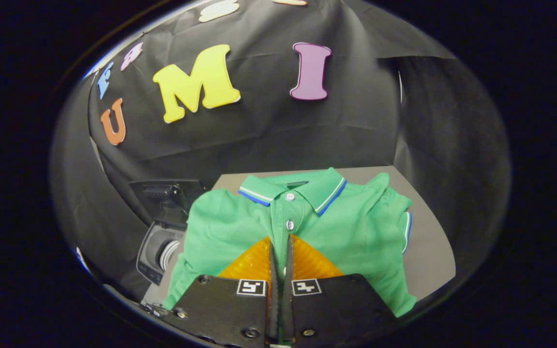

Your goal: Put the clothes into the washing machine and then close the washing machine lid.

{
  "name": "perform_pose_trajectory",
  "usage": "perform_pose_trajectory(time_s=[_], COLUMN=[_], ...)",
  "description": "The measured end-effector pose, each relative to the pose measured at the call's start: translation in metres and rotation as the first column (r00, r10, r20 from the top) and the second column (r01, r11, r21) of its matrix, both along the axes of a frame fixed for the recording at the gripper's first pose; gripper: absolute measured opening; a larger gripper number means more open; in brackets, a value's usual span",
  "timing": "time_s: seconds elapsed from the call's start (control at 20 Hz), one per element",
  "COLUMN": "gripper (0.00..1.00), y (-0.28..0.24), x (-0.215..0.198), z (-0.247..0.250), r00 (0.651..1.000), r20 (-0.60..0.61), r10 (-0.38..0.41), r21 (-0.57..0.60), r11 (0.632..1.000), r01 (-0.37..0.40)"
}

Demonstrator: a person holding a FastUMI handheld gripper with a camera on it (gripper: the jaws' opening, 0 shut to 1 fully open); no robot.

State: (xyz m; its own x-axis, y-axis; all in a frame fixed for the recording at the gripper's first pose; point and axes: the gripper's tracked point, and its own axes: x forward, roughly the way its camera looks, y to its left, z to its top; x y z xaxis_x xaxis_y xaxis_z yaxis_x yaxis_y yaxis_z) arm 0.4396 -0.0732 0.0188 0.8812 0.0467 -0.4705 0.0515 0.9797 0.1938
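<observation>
Gripper (280,241) fingers nearly together, just a thin slit betw. them, tips over the shirt's front placket right below the 2nd button; can't tell if any cloth is pinched, so grip state unclear. Shirt (240,227) is a green polo, lying flat & face up on a grey table (428,251), collar away from the fingers, collar edged w/ white and blue stripes, 2 white buttons showing on the placket. One sleeve is folded up beside the collar w/ a blue-white cuff trim at its edge. Shirt hem runs under the gripper body, near the table's close edge. Washer (160,244) sits just beside the table, next to the shirt's other sleeve: dark lid (167,195) standing raised, pale rounded opening w/ grey rim below it, lower than the tabletop. Black cloth wall (269,130) hangs behind table & washer, creased, wrapping round both sides.
</observation>
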Motion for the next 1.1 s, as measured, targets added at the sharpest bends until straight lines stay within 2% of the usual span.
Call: perform_pose_trajectory(time_s=[0.3,0.6,1.1], gripper=[0.07,0.07,0.06], y=[0.020,0.073,0.226], x=[-0.010,-0.012,0.004], z=[0.056,0.118,0.185], r00=[0.993,0.977,0.945], r20=[0.116,0.211,0.291], r10=[0.015,0.040,0.152], r21=[-0.001,-0.008,0.000], r11=[1.000,0.999,0.987], r01=[-0.015,-0.039,-0.158])
